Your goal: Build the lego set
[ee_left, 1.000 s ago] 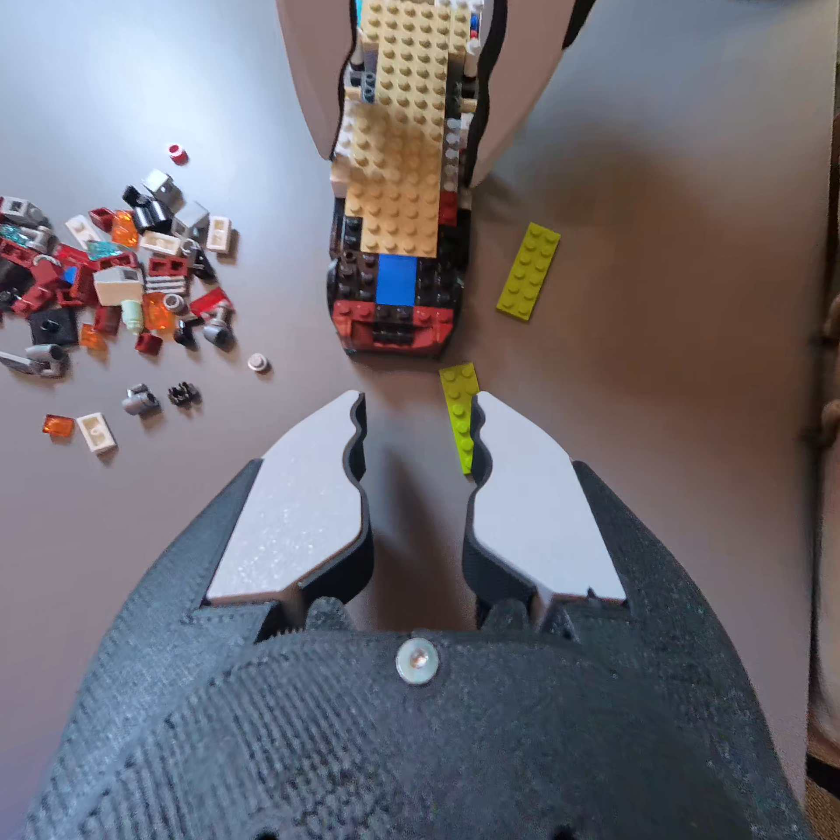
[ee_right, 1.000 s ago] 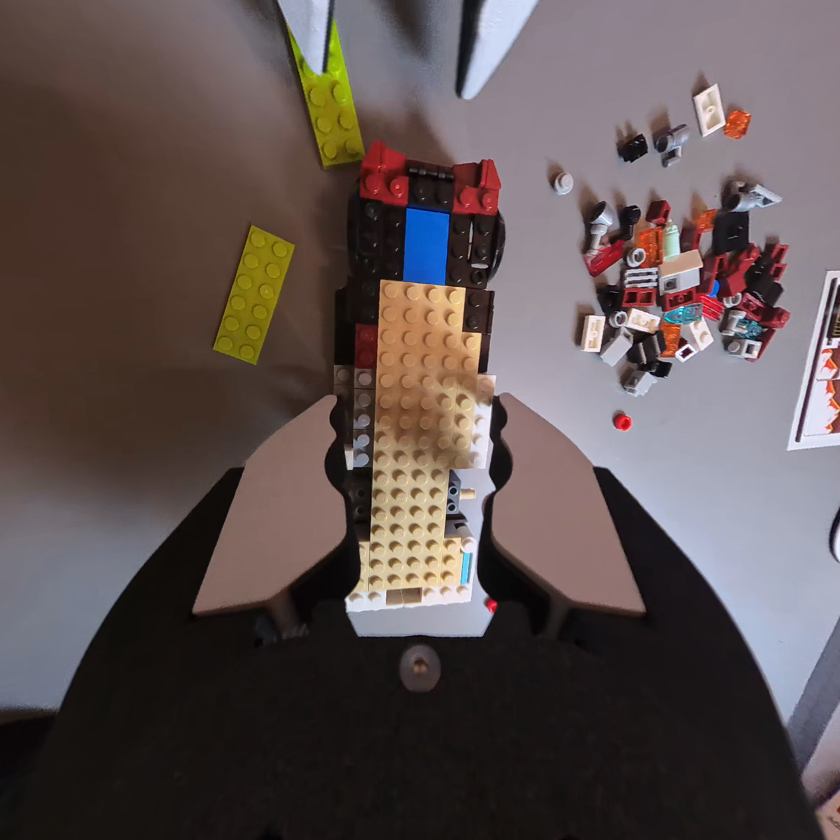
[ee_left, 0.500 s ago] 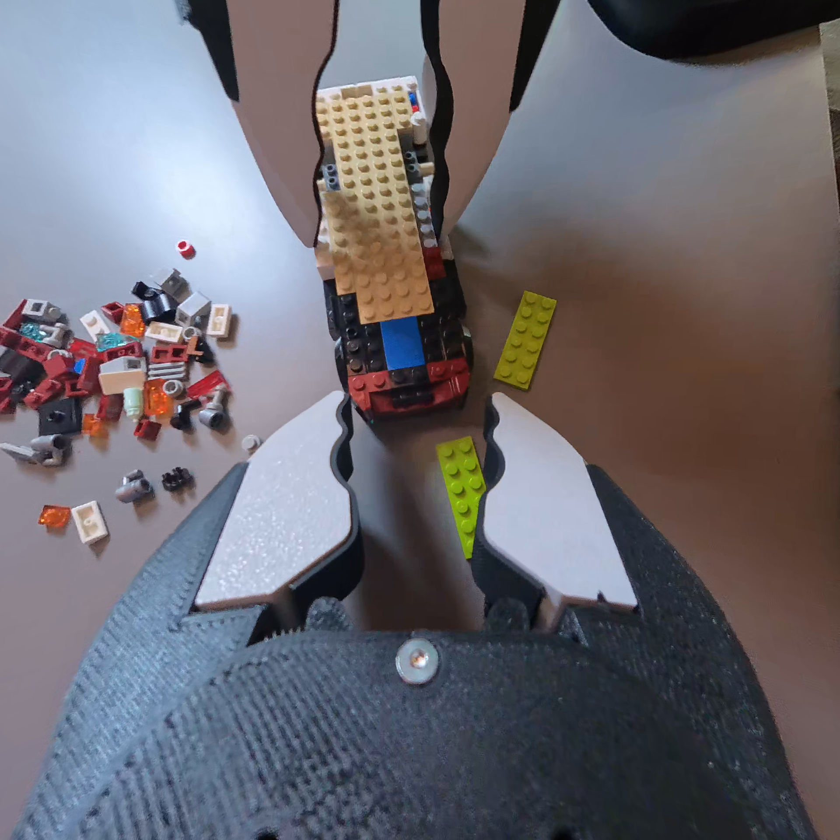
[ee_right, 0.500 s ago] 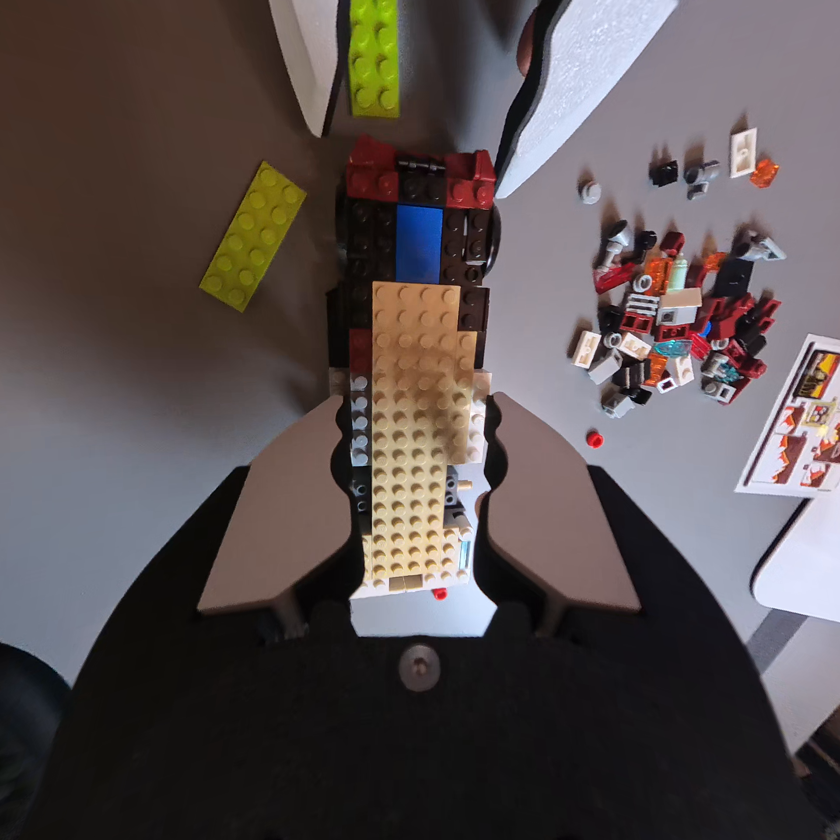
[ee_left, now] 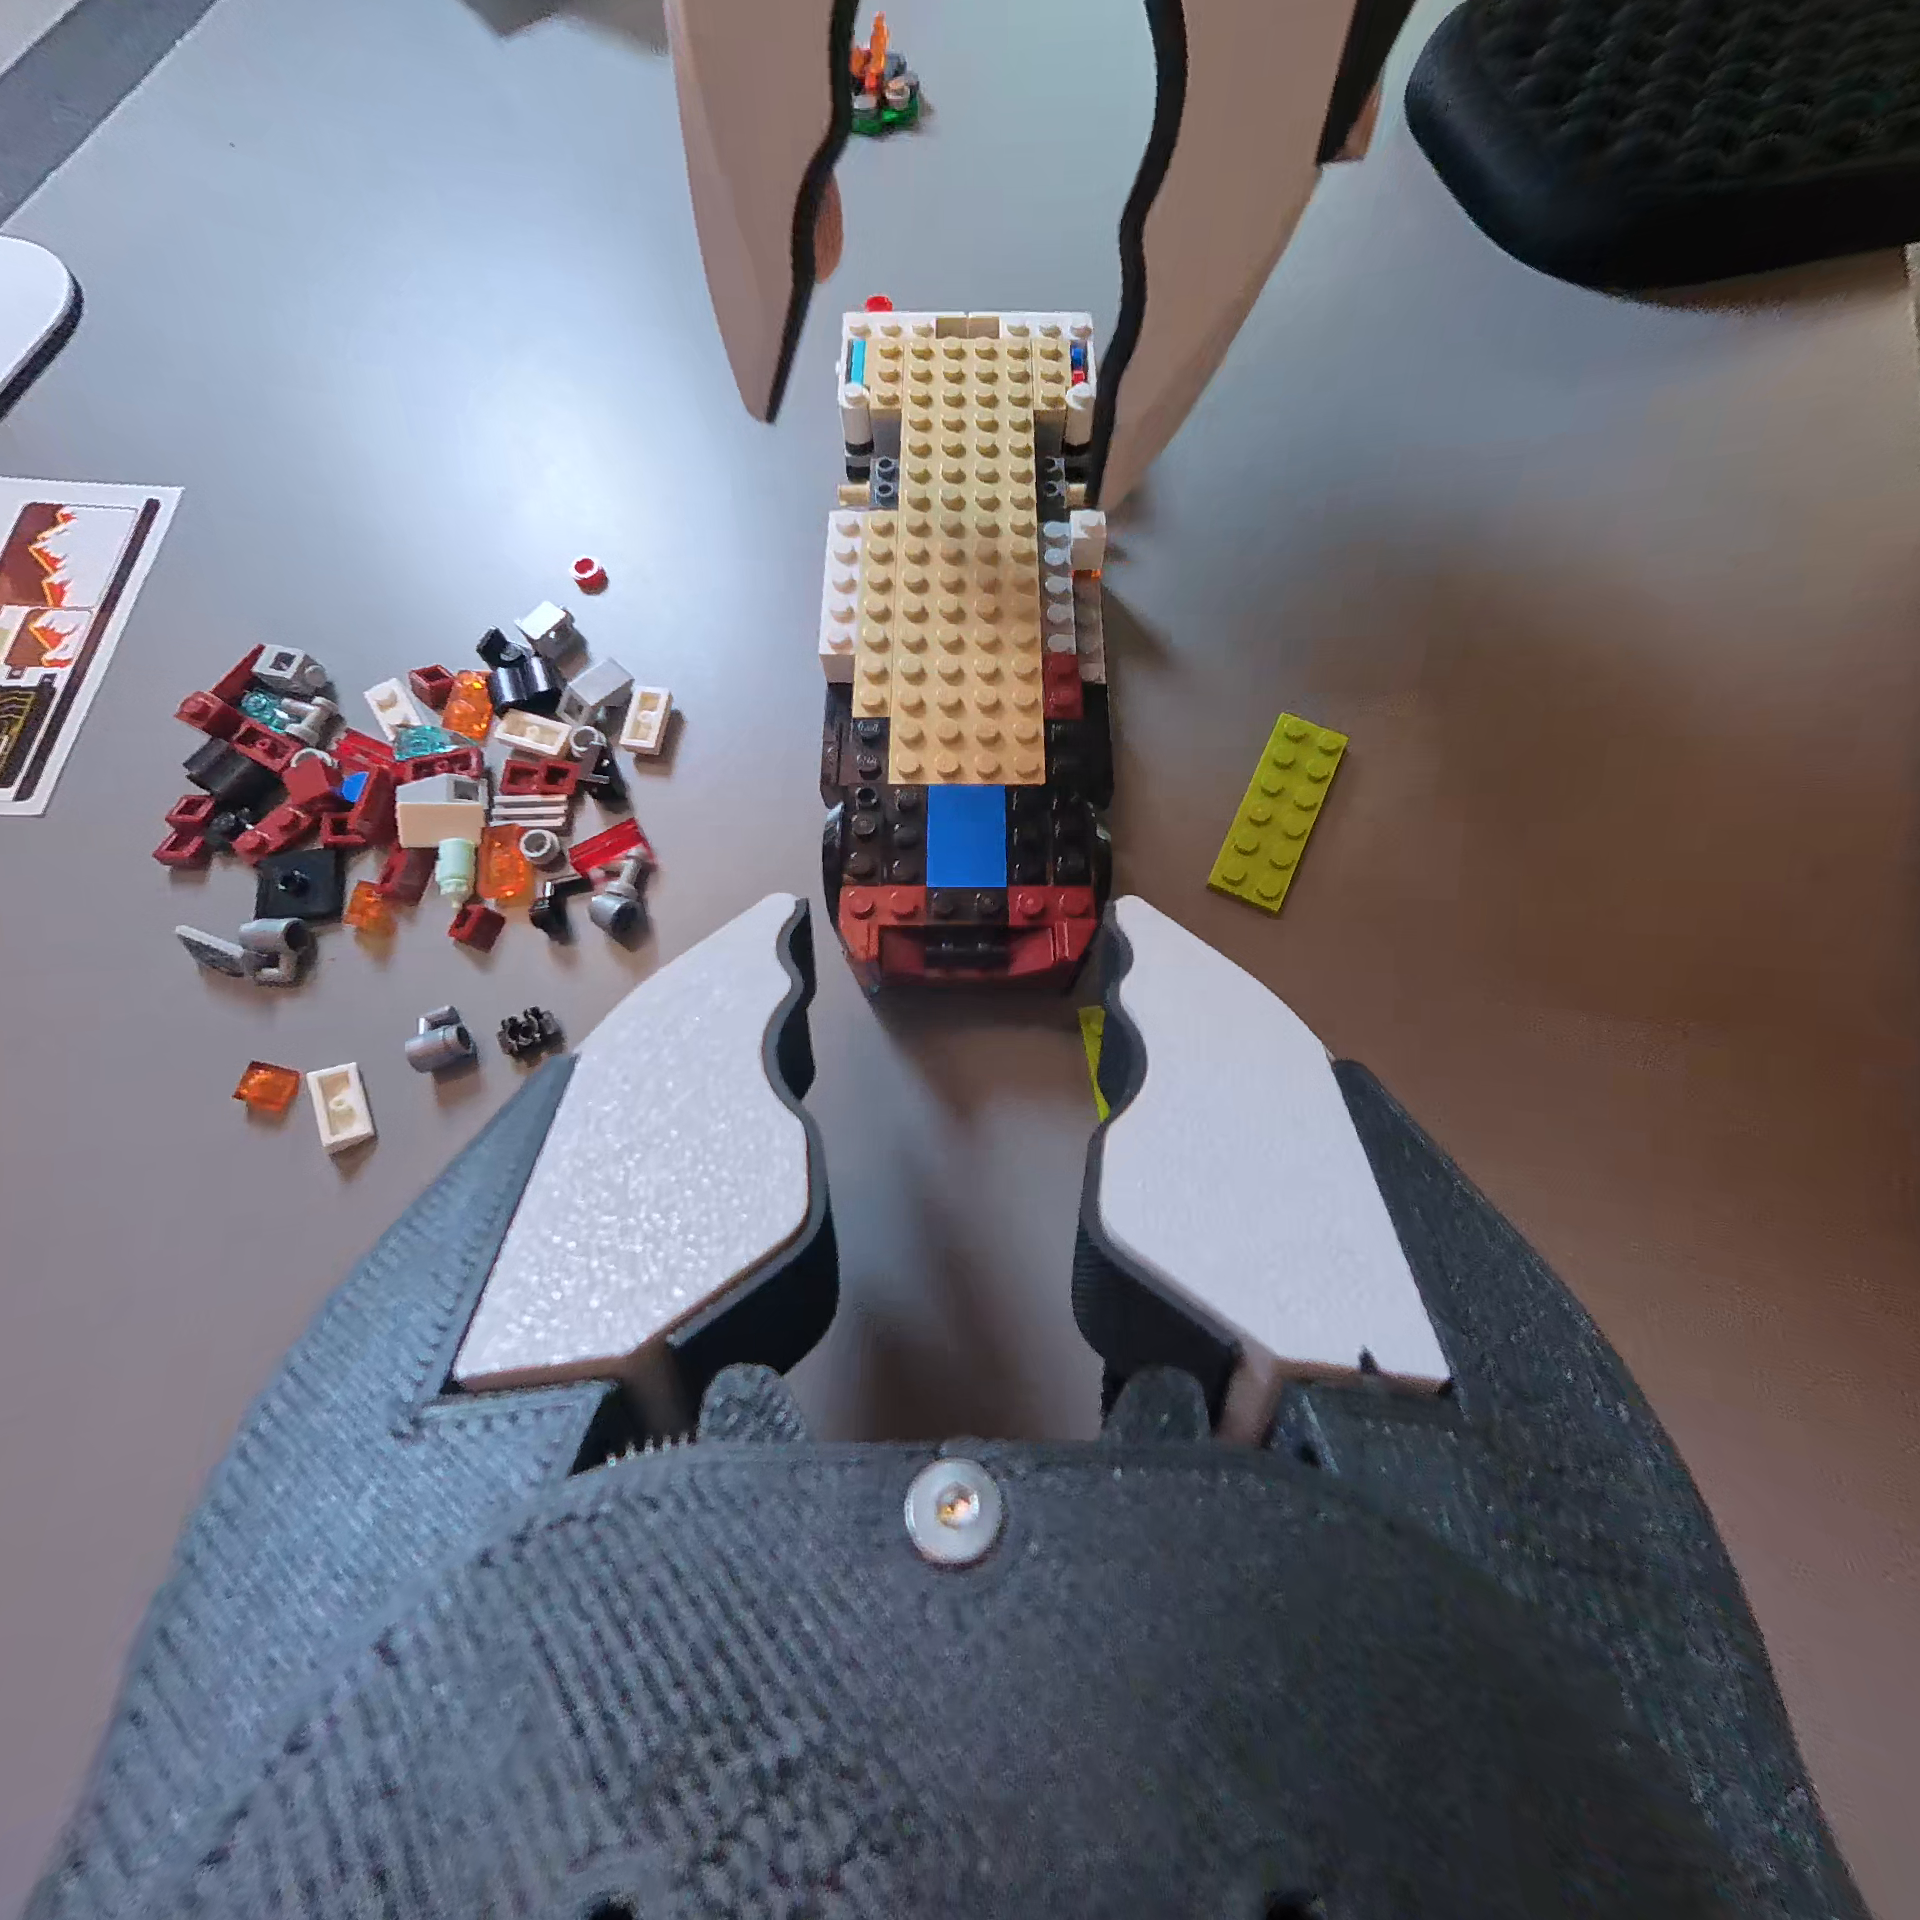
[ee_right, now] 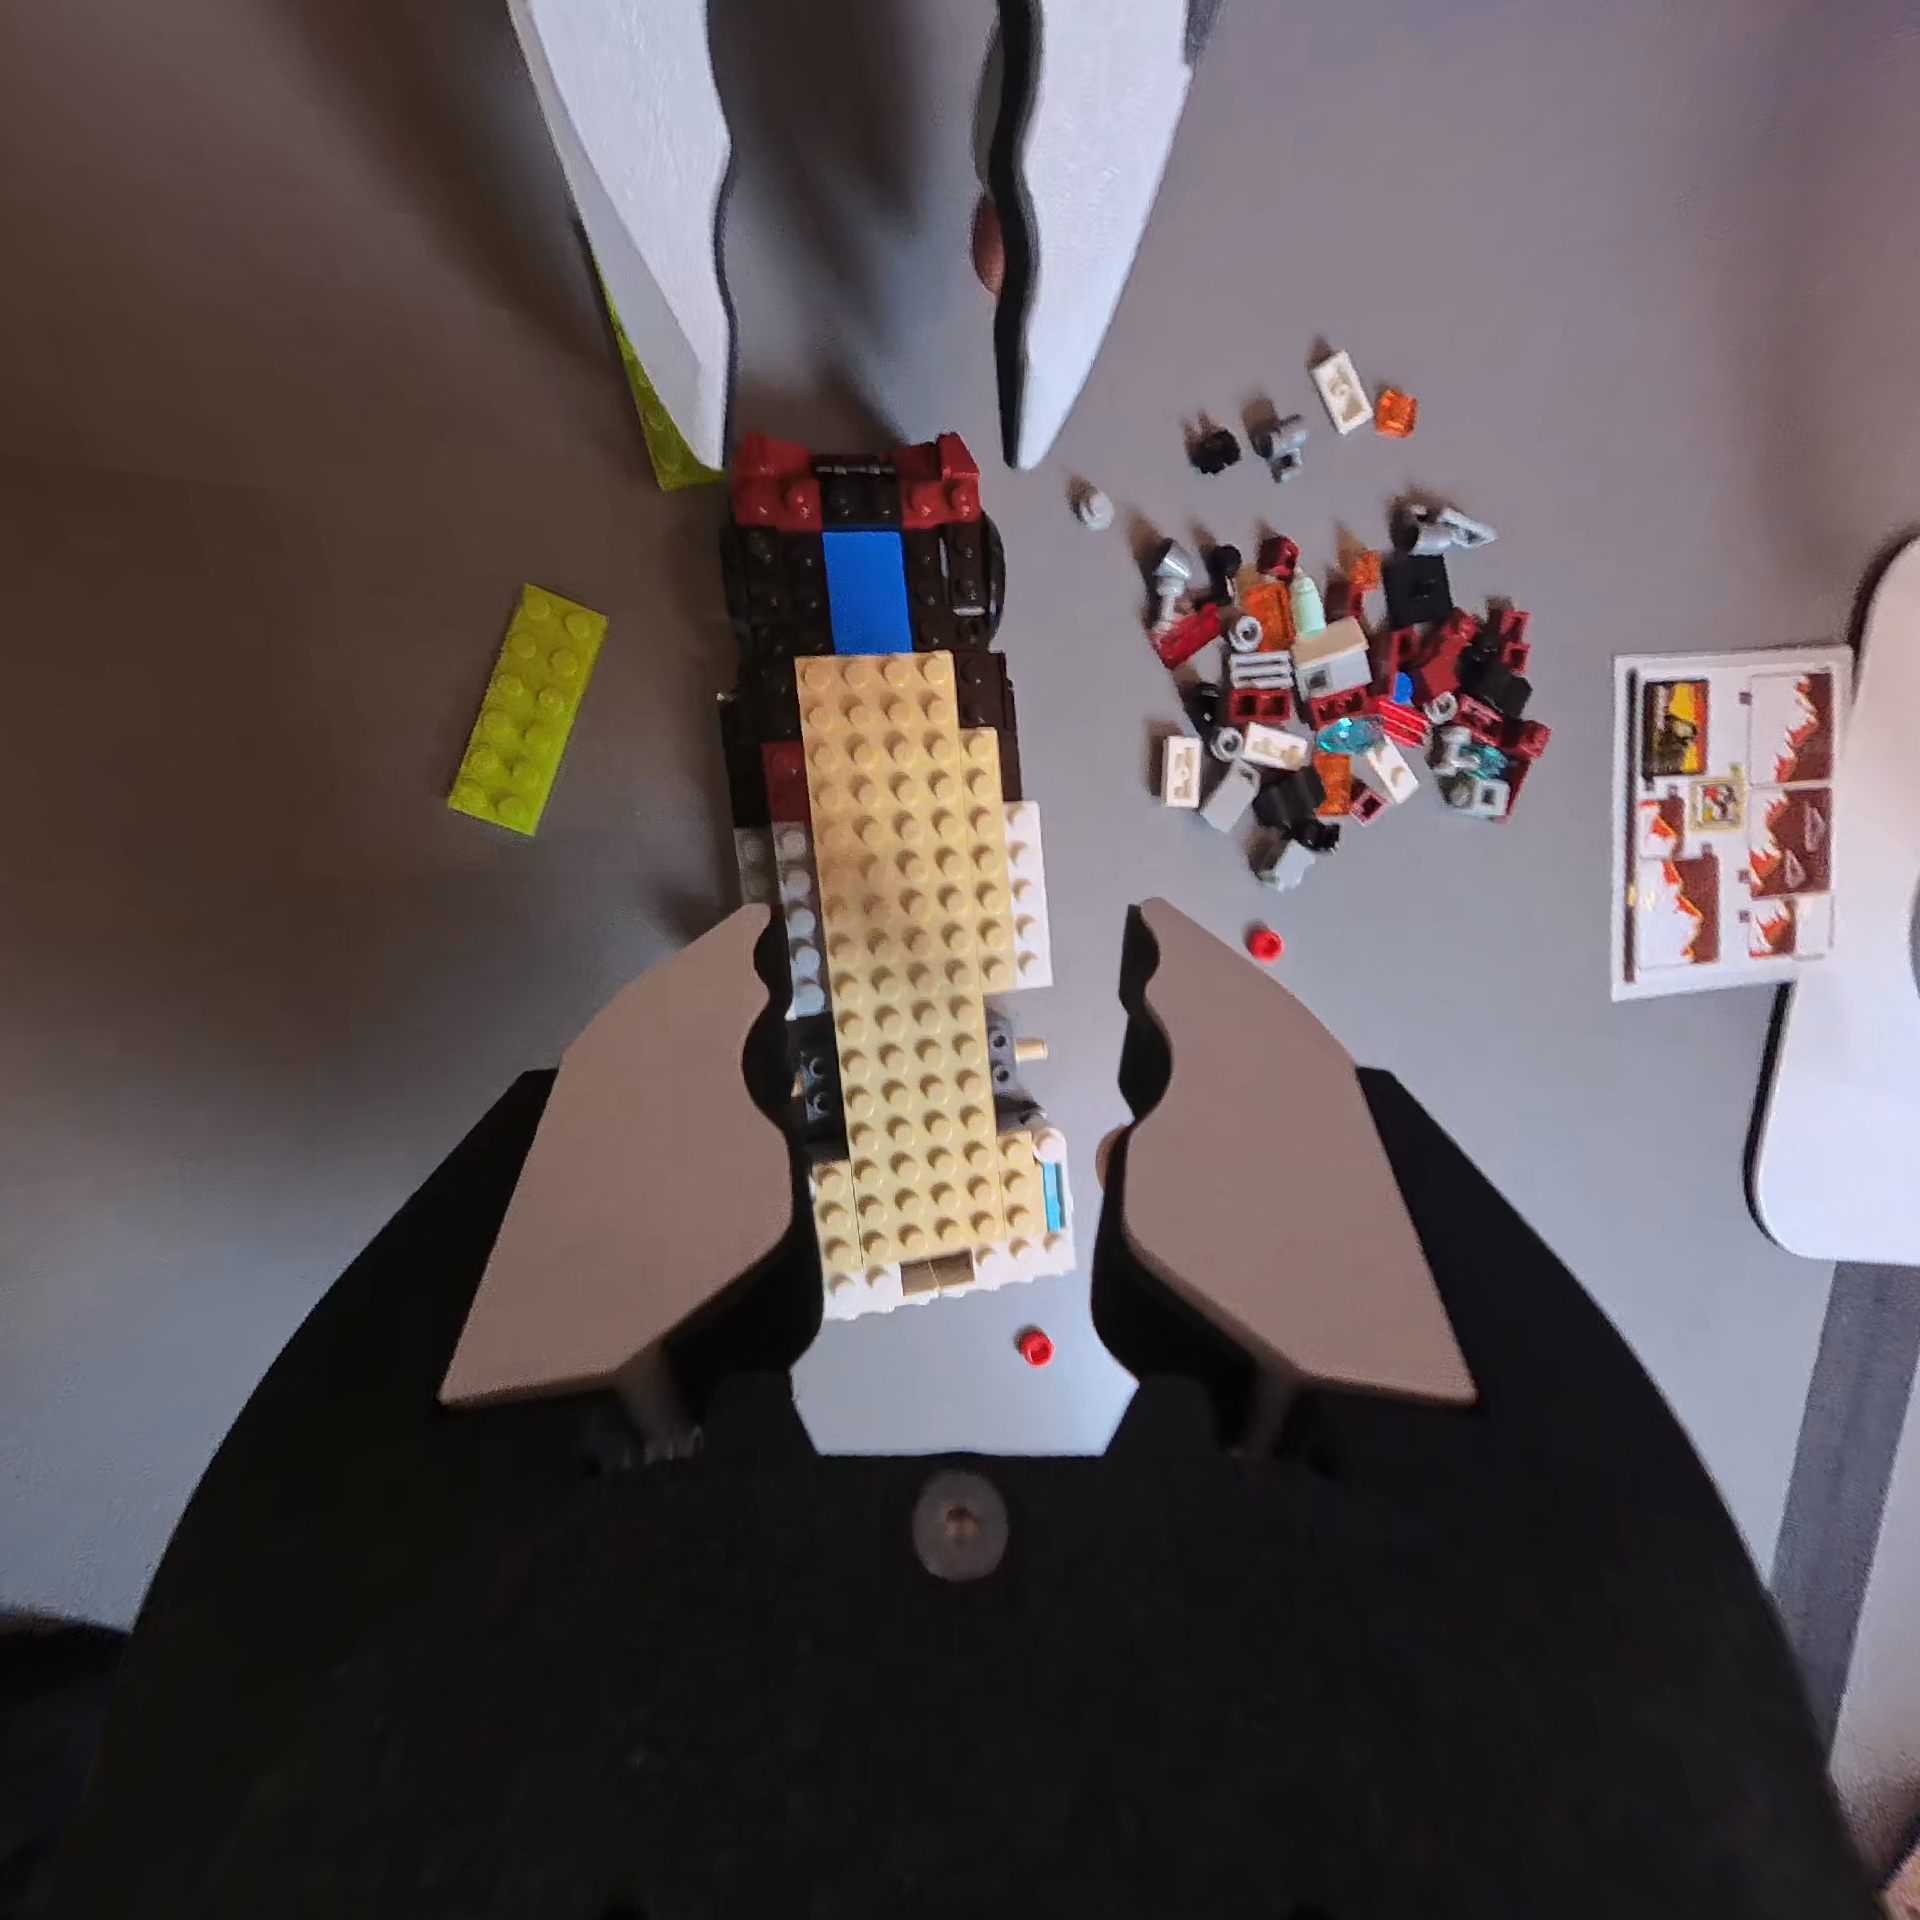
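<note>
A long brick car [ee_left: 966, 623] with a tan studded top and a dark red front lies on the grey table [ee_left: 1558, 1039]. My left gripper [ee_left: 961, 920] is open. Its tips flank the car's red front without clamping it. A lime wedge plate [ee_left: 1091, 1049] lies mostly hidden under its right finger. My right gripper [ee_right: 948, 920] is open around the car's [ee_right: 904, 935] white rear. Its left finger [ee_right: 665, 1091] lies against the car's side and the right finger [ee_right: 1247, 1122] stands clear of it. The left gripper [ee_right: 868, 457] shows at the top of the right wrist view.
A lime 2x6 plate [ee_left: 1278, 810] lies beside the car. A pile of small red, black, white and orange pieces [ee_left: 416, 790] lies on the other side, with a sticker sheet [ee_left: 62, 644] beyond it. Loose red studs [ee_right: 1263, 942] [ee_right: 1035, 1347] lie near the right gripper. The left gripper's tips are roughly 9 centimeters from the right gripper's.
My left gripper moved forward until its tips flank the car's front, and the lime wedge plate slid under its right finger. My right gripper's jaws widened off the car and drew back toward its rear.
</note>
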`<state>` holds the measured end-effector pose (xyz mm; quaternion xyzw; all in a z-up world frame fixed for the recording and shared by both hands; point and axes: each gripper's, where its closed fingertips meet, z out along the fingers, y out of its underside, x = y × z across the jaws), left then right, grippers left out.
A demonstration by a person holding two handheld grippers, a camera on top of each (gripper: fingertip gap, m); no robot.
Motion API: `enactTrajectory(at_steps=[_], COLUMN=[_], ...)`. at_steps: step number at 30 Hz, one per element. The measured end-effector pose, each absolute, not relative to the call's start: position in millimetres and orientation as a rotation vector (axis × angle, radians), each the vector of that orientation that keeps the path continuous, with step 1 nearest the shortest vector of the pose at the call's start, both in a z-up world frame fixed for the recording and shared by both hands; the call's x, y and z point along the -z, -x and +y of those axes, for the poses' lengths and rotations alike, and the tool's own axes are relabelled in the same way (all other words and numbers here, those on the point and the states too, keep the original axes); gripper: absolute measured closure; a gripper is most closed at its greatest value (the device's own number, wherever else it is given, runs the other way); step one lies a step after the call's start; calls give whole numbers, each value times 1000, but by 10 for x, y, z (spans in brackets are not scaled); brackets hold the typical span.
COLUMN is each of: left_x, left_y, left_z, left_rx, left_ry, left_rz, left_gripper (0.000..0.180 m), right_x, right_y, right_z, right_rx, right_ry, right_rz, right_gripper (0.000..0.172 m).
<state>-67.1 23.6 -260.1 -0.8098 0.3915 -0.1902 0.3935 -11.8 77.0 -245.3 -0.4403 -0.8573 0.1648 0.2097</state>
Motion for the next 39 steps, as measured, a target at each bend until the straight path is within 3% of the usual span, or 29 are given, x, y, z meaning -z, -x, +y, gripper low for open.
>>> enactTrajectory(at_steps=[9, 17, 21, 30, 32, 35, 39], left_x=[2700, 2682, 2573, 2453, 2439, 2391, 2335], left_y=[577, 129, -115, 222, 305, 462, 673], left_z=[178, -150, -361, -66, -4, 106, 223], left_rx=[462, 577, 621, 562, 506, 435, 382], left_ry=[2074, 1980, 1801, 1837, 1839, 1854, 1873], left_rz=[1038, 1213, 1346, 1145, 1134, 1078, 992], left_gripper=[130, 136, 142, 147, 147, 147, 151], right_x=[2689, 2760, 2729, 2572, 2546, 2545, 2676], right_y=[-299, -462, -232, 168, 124, 41, -9], right_z=[958, 1482, 1543, 1128, 1097, 853, 591], right_rx=[-237, 32, -36, -480, -494, -591, -516], right_ry=[1365, 1447, 1437, 1483, 1543, 1758, 1902], right_rz=[-2445, -2290, -2188, -2045, -2021, -1982, -1917], right_gripper=[103, 116, 119, 123, 120, 96, 78])
